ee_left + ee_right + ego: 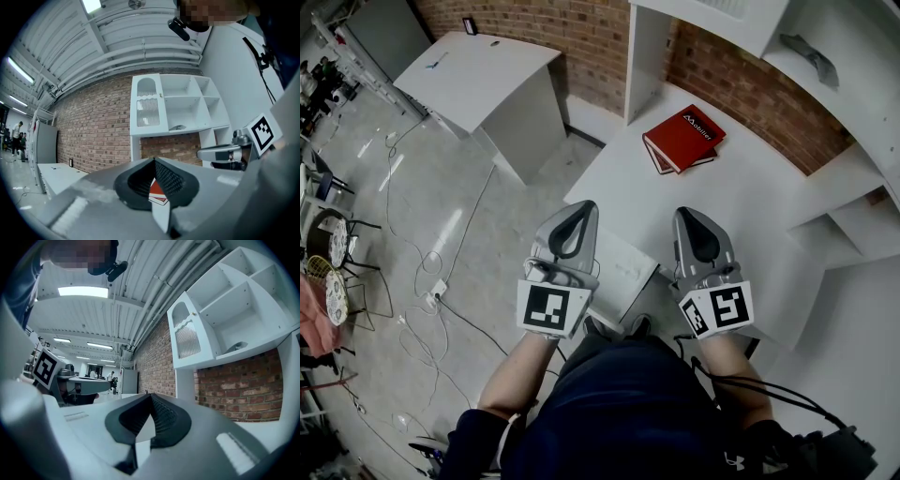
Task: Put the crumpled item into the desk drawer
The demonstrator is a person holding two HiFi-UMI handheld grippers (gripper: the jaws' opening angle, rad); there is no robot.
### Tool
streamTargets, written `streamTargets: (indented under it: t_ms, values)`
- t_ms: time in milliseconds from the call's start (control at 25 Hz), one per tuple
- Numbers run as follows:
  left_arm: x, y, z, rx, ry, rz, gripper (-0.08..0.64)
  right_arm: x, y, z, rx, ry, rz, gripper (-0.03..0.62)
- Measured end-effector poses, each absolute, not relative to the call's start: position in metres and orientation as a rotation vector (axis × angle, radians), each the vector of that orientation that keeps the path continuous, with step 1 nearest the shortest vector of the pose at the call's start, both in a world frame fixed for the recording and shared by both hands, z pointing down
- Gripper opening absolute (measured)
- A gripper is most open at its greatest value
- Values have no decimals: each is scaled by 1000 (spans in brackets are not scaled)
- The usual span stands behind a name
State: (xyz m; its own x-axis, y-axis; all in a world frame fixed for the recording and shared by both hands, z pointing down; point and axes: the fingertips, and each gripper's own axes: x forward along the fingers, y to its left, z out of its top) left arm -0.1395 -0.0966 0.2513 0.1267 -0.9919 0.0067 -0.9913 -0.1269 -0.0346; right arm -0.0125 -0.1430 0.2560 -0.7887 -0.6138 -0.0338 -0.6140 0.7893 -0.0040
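Now | left gripper (585, 207): fingers together, empty | right gripper (685, 213): fingers together, empty | crumpled item (811, 57): well apart, on shelf (851, 101)

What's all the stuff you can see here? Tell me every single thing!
books: two, red one on top, stacked at the far side of the desk
crumpled item: one, grey, on a shelf at the upper right
desk: one, white, straight ahead
shelf unit: one, white, at the desk's right and back
second table: one, white, far left by the wall
brick wall: one, red-brown, behind both tables
cables: several, white and dark, on the floor at the left
left gripper: one, grey, jaws together, holding nothing
right gripper: one, grey, jaws together, holding nothing
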Motion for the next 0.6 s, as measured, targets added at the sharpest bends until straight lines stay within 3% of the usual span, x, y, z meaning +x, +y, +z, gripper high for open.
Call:
streamTargets:
  t_ms: [600]
  values:
    - [-127,-103,255,-2345,2066,-68,2,-1,-149,260,-1004,2935,-13,2]
